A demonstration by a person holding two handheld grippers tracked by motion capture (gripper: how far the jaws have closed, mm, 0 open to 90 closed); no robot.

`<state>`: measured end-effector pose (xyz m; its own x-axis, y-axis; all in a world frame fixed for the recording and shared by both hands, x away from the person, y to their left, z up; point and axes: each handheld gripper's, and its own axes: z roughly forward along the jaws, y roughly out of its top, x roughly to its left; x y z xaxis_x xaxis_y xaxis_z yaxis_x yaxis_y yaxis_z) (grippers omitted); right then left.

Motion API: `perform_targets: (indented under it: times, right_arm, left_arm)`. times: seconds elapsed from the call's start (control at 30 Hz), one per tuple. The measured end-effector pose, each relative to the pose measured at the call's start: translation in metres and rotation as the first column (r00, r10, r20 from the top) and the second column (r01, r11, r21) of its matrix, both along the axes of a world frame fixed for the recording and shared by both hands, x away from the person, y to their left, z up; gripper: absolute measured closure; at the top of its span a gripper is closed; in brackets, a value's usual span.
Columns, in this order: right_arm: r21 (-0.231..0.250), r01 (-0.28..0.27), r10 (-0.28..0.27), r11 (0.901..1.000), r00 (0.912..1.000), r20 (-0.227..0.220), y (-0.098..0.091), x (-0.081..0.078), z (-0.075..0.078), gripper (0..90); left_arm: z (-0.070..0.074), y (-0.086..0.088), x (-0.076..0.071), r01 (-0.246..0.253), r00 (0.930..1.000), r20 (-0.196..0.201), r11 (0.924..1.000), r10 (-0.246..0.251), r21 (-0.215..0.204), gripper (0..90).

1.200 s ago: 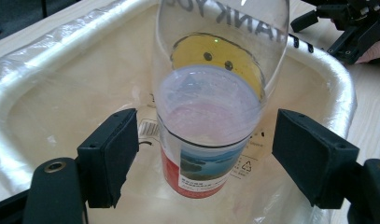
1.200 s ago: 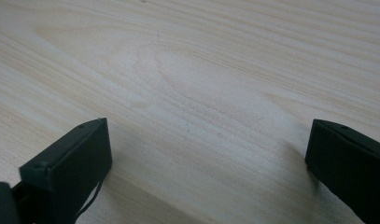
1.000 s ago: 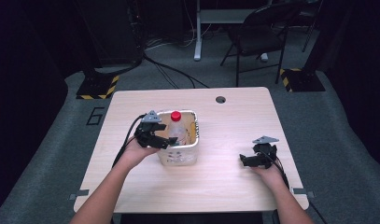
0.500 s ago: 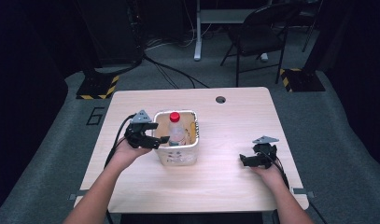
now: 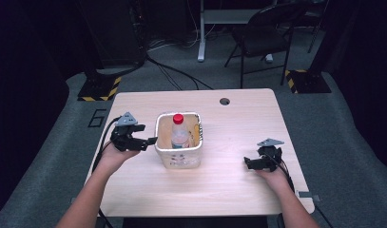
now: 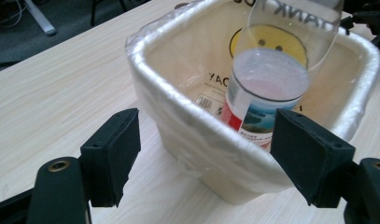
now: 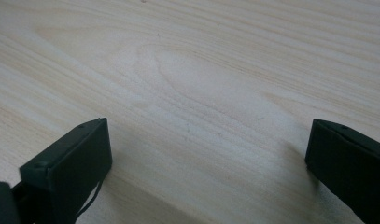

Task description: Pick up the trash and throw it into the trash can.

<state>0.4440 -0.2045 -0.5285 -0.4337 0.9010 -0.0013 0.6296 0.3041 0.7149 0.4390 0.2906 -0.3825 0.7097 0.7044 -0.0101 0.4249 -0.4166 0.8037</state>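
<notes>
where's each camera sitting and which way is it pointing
High view: above the person's side, looking forward and down on the table; both forearms, left gripper and right gripper show.
Left gripper view: rides the left gripper, facing the lined bin and bottle; its fingers show.
Right gripper view: faces bare tabletop; its fingers show.
Shared: high and left gripper views both show bin and bottle.

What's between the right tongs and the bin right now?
Nothing: in the high view, only bare table separates the right tongs from the bin.
</notes>
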Motion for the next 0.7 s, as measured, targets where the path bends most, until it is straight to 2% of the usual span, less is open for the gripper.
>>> perform_targets:
  times: [0.17,0.4,0.53,0.7]
  right_arm:
    - [0.000,0.000,0.000,1.0000,1.0000,0.000,0.000,0.000,0.000,0.0]
    - [0.001,0.001,-0.001,1.0000,1.0000,0.000,0.000,0.000,0.000,0.0]
    - [0.003,0.006,-0.006,1.0000,1.0000,-0.002,0.001,-0.001,0.000,0.0]
    - [0.002,0.005,-0.005,1.0000,1.0000,0.002,0.000,0.000,0.000,0.0]
  left_arm:
    - [-0.007,0.010,-0.001,-0.023,0.9997,-0.004,0.9997,0.023,0.011,24.4]
    - [-0.017,0.024,-0.004,-0.058,0.9983,-0.009,0.9983,0.058,-0.008,24.6]
    - [-0.024,0.031,-0.008,-0.069,0.9976,-0.004,0.9976,0.069,0.001,24.8]
    - [-0.035,0.043,-0.012,-0.099,0.9949,-0.022,0.9949,0.099,-0.015,24.8]
